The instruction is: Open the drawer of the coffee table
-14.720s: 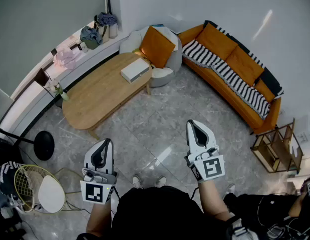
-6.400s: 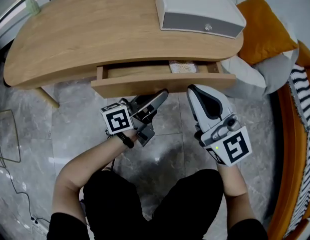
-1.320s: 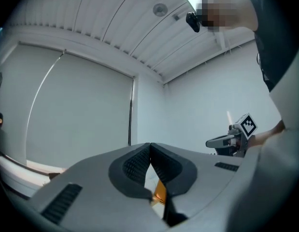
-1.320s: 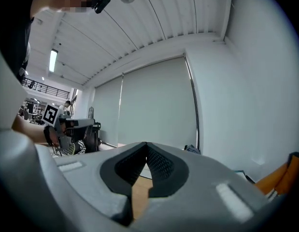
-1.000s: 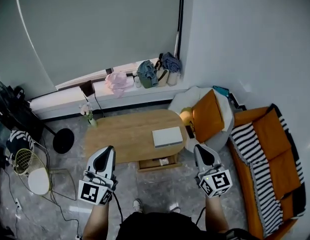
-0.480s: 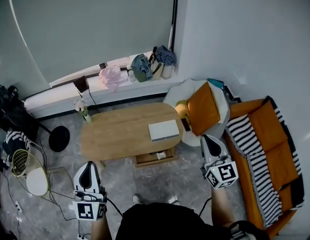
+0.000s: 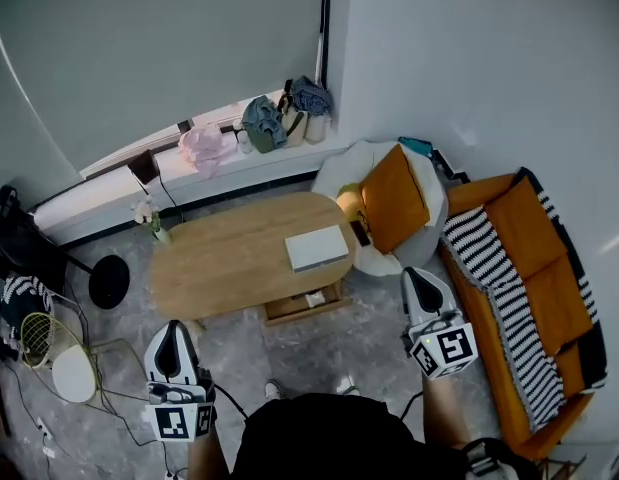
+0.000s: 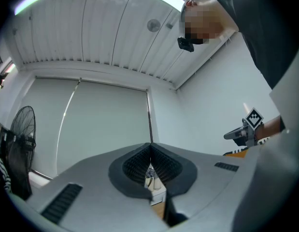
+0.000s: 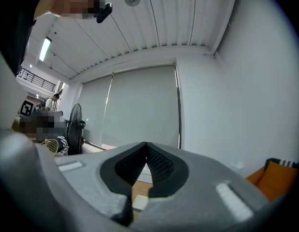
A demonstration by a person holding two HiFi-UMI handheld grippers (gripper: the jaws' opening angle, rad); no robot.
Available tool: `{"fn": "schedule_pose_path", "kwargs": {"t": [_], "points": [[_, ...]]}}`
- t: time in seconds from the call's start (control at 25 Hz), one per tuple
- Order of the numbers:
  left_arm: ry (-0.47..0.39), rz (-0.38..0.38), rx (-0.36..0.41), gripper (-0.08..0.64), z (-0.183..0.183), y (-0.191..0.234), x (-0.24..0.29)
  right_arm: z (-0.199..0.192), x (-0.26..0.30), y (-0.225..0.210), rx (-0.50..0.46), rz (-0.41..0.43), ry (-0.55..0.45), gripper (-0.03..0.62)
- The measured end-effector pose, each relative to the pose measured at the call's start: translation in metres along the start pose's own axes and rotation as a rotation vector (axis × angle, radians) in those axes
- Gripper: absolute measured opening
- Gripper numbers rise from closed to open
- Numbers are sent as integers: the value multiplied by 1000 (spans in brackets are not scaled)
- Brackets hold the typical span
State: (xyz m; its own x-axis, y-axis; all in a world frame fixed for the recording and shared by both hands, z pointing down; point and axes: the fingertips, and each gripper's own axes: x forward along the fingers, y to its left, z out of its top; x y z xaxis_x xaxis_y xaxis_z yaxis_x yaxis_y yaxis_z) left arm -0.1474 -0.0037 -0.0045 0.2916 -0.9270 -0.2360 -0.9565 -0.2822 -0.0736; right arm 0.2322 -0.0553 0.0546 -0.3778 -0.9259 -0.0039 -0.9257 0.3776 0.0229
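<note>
The oval wooden coffee table stands ahead of me on the grey floor. Its drawer is pulled out on the near side, with a small pale item inside. A white box lies on the tabletop above it. My left gripper is shut and empty, held well short of the table's near-left end. My right gripper is also shut and empty, to the right of the drawer and apart from it. The left gripper view has the left gripper closed tip to tip, as is the right gripper in its own view.
A white round armchair with an orange cushion touches the table's right end. An orange sofa with a striped throw runs along the right. Bags sit on the window ledge. A fan base and a wire chair stand left.
The left gripper has drawn back and down toward the person. The table sits slightly further left in view. The drawer stays open and both grippers stay shut.
</note>
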Motion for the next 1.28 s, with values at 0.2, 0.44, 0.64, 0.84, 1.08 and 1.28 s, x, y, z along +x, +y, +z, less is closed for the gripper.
{"fn": "schedule_pose_path", "kwargs": {"t": [0.2,0.44,0.64,0.84,1.08,1.28], "points": [[1,-36,17,8,0,-3,13,5,9,22,4,37,-2,5],[5,-78,11,8,1,-7,21,14,15,31,-3,45,-14,5],[3,-93,19,8,3,-4,27,14,23,39,-32,51,9,5],[12,-102,3,8,2,-3,28,15,27,47,-33,72,9,5],[10,-95,0,8,2,2,26,17,27,52,-41,69,3,5],[-24,-85,6,8,8,10,26,17,24,54,-43,64,-2,5]]}}
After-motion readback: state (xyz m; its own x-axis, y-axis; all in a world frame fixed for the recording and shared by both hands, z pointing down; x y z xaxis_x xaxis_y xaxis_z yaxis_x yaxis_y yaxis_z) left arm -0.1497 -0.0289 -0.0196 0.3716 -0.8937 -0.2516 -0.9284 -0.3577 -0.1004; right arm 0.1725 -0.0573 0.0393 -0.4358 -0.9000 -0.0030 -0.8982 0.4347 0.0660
